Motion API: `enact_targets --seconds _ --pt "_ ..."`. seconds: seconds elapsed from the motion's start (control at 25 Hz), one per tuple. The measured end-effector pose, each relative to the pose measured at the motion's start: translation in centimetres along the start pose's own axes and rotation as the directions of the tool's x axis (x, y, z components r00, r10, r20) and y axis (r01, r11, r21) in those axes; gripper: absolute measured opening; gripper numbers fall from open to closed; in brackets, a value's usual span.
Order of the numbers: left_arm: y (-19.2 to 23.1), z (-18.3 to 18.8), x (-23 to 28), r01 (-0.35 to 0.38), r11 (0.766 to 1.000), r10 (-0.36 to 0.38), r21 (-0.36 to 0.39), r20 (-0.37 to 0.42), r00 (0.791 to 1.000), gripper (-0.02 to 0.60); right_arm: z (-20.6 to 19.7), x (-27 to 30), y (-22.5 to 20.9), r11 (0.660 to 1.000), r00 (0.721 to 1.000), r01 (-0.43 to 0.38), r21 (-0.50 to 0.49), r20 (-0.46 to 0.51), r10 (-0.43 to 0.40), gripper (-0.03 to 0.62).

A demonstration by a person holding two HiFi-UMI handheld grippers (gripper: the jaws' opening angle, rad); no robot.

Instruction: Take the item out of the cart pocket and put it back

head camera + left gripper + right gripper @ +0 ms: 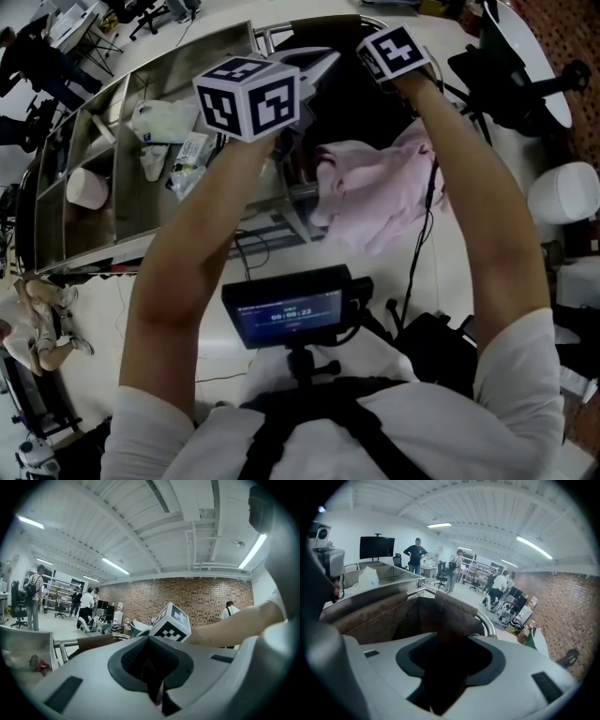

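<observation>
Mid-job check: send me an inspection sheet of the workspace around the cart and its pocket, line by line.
Surface: stainless cart, with open tray compartments.
Job's things: pink cloth hangs between the arms, outside the dark pocket at the cart's end.
Clutter: white bag, packet and white round container in the tray.
Grippers: left claw is shut on the pink cloth, with a pink sliver showing between its jaws. Right claw has dark pocket fabric between its jaws; grip unclear.
Cables: black cable hangs beside the right arm.
Surroundings: people stand far off; brick wall behind.
</observation>
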State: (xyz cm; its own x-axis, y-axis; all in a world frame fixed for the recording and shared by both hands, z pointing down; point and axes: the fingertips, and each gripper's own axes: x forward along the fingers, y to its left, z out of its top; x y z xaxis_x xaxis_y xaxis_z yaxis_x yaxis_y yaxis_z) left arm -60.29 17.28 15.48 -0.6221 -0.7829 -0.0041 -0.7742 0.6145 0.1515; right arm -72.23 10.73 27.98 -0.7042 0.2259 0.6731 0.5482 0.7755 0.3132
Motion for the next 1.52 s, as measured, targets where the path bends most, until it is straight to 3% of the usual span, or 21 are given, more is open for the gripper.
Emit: enact_targets --seconds 0.28,0.68,0.76,0.92,1.04,1.28,1.4,1.52 --pt "-1.4 0.6 -1.7 0.008 1.000 -0.008 0.001 0.008 1.000 0.003 0.0 -3.2 0.1 0.997 1.000 0.024 0.073 0.008 -0.025 0.187" --pt "-2.1 1.4 -2.3 0.016 1.000 -0.015 -0.027 0.041 0.999 0.003 1.3 -5.7 -0.8 0.994 0.995 0.060 0.096 0.072 -0.067 0.189" --pt "-2.3 1.5 -2.5 0.018 0.999 -0.016 -0.032 0.050 0.999 0.003 1.5 -6.4 -0.9 0.993 0.994 0.065 0.097 0.086 -0.074 0.224" --pt "-2.1 0.9 -3.2 0.001 0.998 0.002 -0.057 0.055 0.998 0.003 1.6 -7.4 -0.7 0.992 0.990 0.061 0.109 0.119 -0.074 0.227" --pt "-2.2 0.8 -3.7 -0.009 0.997 0.014 -0.079 0.064 0.998 0.003 1.4 -8.4 -0.5 0.993 0.988 0.060 0.104 0.133 -0.074 0.218" --pt "-3.2 1.2 -5.0 0.001 0.996 0.008 -0.091 0.093 0.996 0.003 1.1 -11.1 0.8 0.993 0.980 0.035 0.109 0.190 -0.056 0.133" --pt "-4.2 1.2 -5.6 0.016 0.997 -0.008 -0.079 0.102 0.995 0.003 0.5 -12.2 1.9 0.991 0.975 0.013 0.130 0.218 -0.041 0.090" --pt "-5.5 1.3 -6.6 0.030 0.998 -0.022 -0.062 0.113 0.993 0.003 -0.2 -13.4 3.0 0.987 0.968 -0.021 0.159 0.252 -0.020 0.089"
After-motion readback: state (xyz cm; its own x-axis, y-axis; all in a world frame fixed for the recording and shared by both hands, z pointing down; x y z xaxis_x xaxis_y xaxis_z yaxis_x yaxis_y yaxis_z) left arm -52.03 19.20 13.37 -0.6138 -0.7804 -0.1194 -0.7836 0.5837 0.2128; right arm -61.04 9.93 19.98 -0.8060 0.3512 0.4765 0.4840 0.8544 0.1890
